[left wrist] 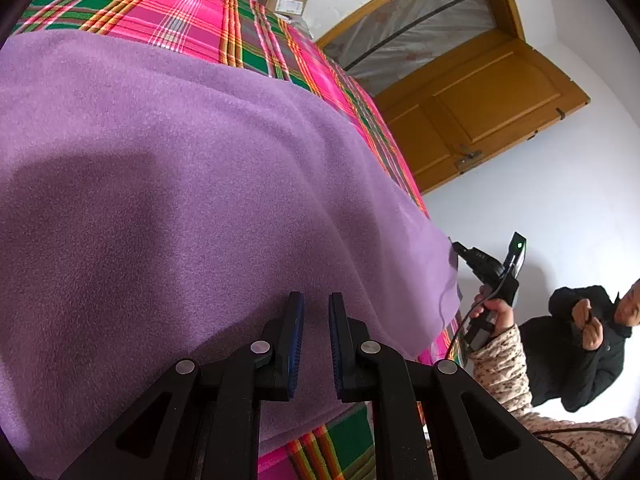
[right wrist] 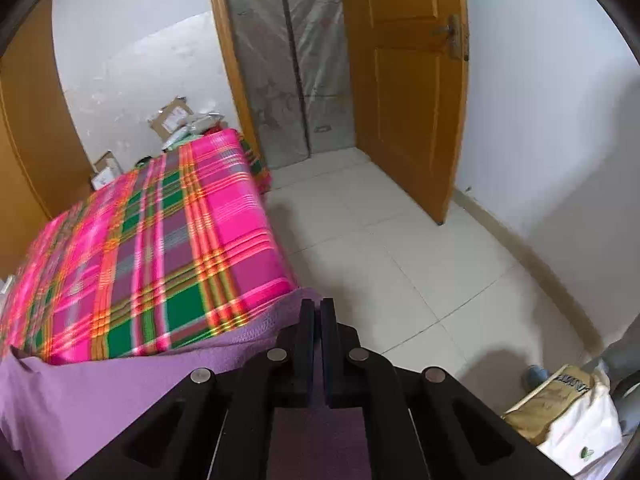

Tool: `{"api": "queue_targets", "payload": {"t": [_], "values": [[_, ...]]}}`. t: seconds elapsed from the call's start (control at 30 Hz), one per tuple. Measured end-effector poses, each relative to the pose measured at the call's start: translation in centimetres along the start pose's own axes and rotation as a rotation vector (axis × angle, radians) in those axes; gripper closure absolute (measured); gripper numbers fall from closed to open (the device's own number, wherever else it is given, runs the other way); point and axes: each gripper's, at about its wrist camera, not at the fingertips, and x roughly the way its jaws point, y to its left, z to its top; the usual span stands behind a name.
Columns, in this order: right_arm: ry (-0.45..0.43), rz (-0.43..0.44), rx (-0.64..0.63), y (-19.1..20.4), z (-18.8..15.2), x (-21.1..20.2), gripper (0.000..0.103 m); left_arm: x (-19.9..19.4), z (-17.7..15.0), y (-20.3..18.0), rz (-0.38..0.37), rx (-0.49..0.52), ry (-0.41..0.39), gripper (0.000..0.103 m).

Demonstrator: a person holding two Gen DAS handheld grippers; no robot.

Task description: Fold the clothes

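A purple fleece garment [left wrist: 180, 200] lies spread over a bed with a pink and green plaid sheet [left wrist: 192, 12]. My left gripper [left wrist: 317, 320] sits at the garment's near edge. Its jaws stand a narrow gap apart, and fleece fills that gap. In the left wrist view my right gripper [left wrist: 460, 248] pinches the garment's far right corner, held by a hand in a speckled sleeve [left wrist: 504, 368]. The right wrist view shows the right gripper [right wrist: 317, 316] shut, with the purple garment [right wrist: 100, 392] caught between the pads at the edge of the plaid sheet [right wrist: 160, 240].
An open wooden door [right wrist: 408, 100] and a plastic-covered doorway stand beyond the tiled floor [right wrist: 400, 260]. Cardboard boxes [right wrist: 172, 118] sit past the bed's far end. A white bag [right wrist: 572, 412] lies on the floor at the right. A person in a dark jacket [left wrist: 580, 352] crouches nearby.
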Motion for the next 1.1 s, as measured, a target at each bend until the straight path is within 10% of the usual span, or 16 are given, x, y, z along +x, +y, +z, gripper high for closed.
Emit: {"api": "queue_targets", "payload": {"t": [0.33,0.53,0.8,1.1], "values": [[0.041,-0.059,-0.006,1.1,-0.6,-0.4,0.093,-0.5,-0.5,-0.1,-0.002,0.005,0.009,0.090],[0.039,0.160,-0.116,5.0,-3.7,-3.5,0.089,-1.1,-1.4,0.1,-0.011,0.009,0.017,0.090],[0.018,0.248,-0.296,11.6,-9.8,-6.7,0.088,-3.3,-3.2,0.9,-0.005,-0.016,-0.007,0.090],[0.069,0.606,-0.562,22.6,-15.6,-10.3,0.084,-6.1,-4.4,1.9,0.052,-0.058,-0.097,0.090]]}}
